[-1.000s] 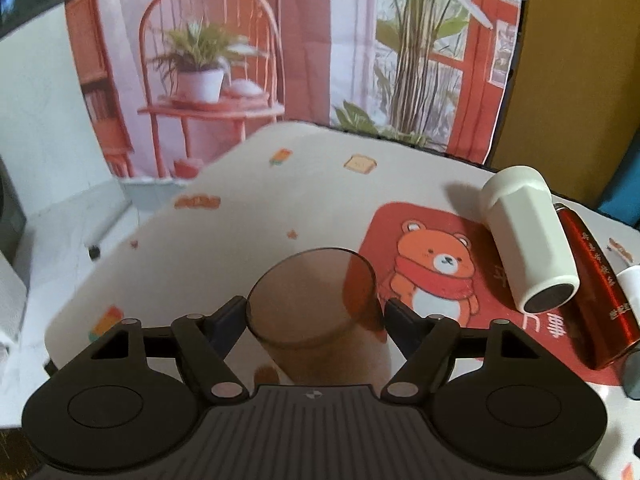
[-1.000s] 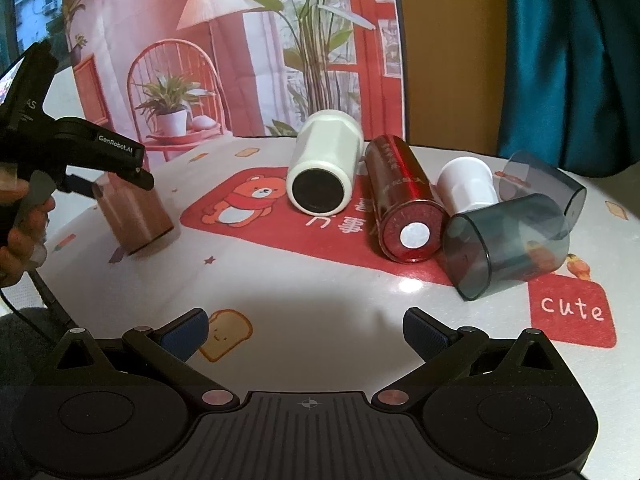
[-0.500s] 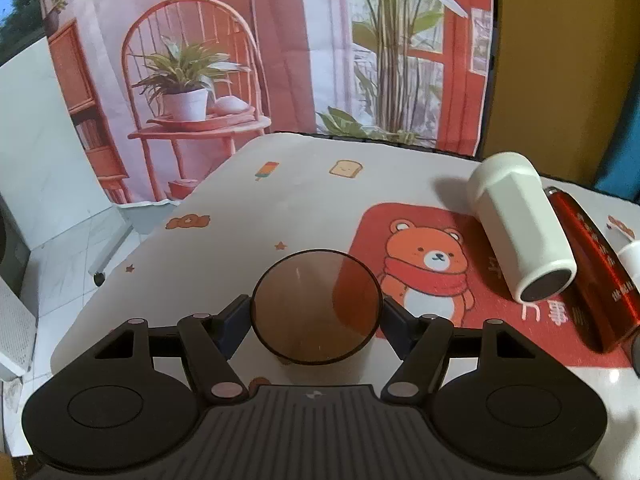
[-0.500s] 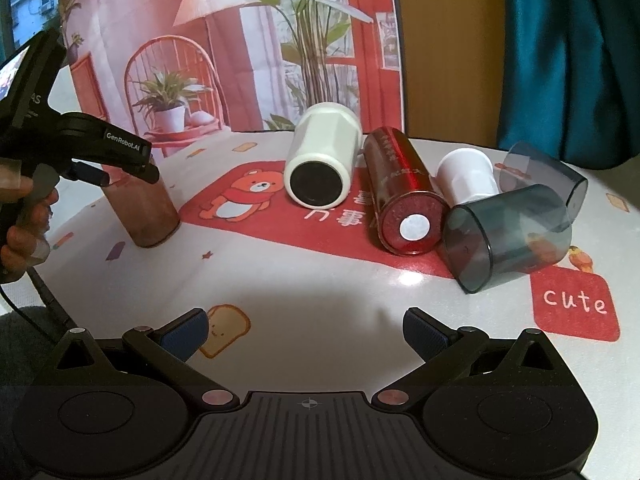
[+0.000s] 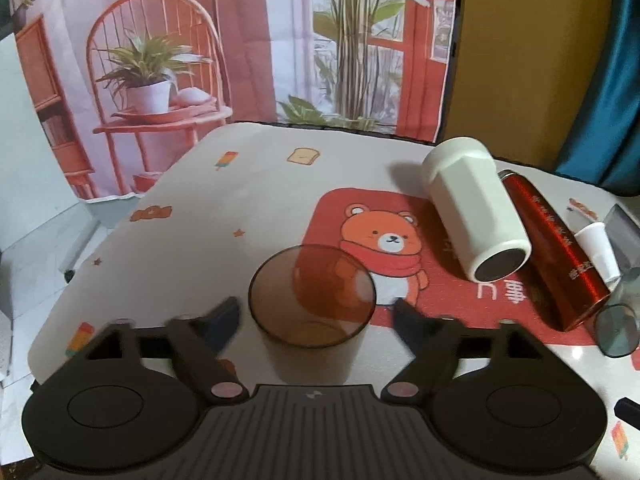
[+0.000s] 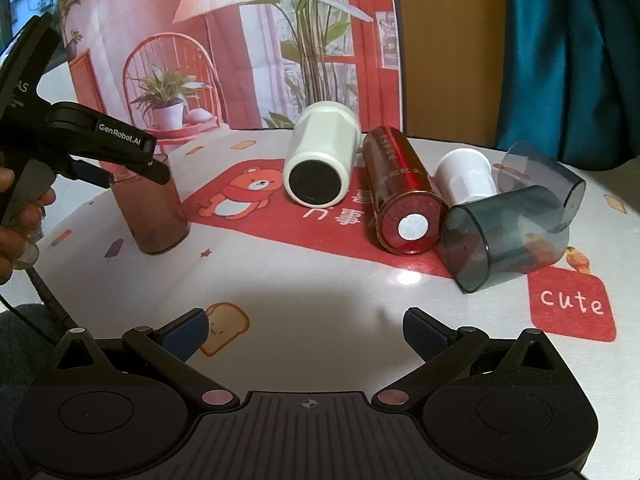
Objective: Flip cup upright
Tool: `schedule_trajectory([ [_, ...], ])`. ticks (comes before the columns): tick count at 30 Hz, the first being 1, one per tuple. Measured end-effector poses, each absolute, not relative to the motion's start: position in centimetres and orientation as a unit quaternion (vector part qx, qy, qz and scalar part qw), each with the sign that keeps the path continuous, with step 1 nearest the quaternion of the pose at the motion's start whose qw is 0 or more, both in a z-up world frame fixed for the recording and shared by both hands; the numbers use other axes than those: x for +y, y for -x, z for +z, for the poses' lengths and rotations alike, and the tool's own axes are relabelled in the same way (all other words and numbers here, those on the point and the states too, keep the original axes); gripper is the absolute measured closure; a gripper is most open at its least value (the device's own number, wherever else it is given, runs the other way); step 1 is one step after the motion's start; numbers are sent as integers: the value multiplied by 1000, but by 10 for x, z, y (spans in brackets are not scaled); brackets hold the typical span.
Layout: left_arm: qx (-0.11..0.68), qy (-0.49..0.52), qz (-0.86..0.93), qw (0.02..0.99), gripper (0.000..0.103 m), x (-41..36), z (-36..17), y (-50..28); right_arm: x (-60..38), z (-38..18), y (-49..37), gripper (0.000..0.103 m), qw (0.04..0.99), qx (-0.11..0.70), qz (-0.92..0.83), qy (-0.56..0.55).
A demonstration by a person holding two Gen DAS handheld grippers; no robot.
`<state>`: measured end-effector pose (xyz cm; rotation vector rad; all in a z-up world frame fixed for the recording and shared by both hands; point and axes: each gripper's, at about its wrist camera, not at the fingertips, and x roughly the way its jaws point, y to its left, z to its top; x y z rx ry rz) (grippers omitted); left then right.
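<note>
A brown translucent cup point(image 5: 311, 304) stands upright on the tabletop point(image 5: 192, 240), mouth up, at the left edge of a red mat printed with a cartoon bear point(image 5: 384, 240). The left gripper point(image 5: 316, 312) frames the cup from either side; its jaws are spread, with a visible gap between each dark fingertip and the cup wall, so nothing is being pinched. From the right wrist view the same cup point(image 6: 150, 204) sits with its base flat on the tabletop, and the left gripper point(image 6: 132, 160) reaches over its rim (a person's hand point(image 6: 20, 220) holds the handle at the far left edge).

The right gripper point(image 6: 306, 324) hangs low over the near part of the tabletop, its jaws wide apart and empty, just beside a small printed toast picture point(image 6: 224, 326).

Other vessels lie on their sides across the red mat. A white faceted tumbler point(image 6: 320, 168) points its dark base toward the right camera. Just to its right lies a shiny red metal bottle point(image 6: 400, 196), and beyond that a small white cup point(image 6: 464, 176). Two smoky grey translucent cups point(image 6: 508, 232) lie at the right end, the nearer one touching the red bottle's base. A small red patch printed with the word "cute" point(image 6: 570, 304) sits near them
</note>
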<state>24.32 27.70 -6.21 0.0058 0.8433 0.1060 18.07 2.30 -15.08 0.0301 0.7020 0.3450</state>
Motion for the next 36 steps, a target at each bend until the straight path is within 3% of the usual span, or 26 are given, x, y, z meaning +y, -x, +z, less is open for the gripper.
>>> schedule_trajectory([
  [7,410,0,46,911,4,284,-47,-228,26,-128,-176,0,932,329,155,0],
  [24,334,-51,56,940,0,311,62,-109,43,10,-127,0,949,285,125,-49],
  [36,327,-34,74,942,0,312,62,-23,67,27,-60,0,956,270,113,5],
])
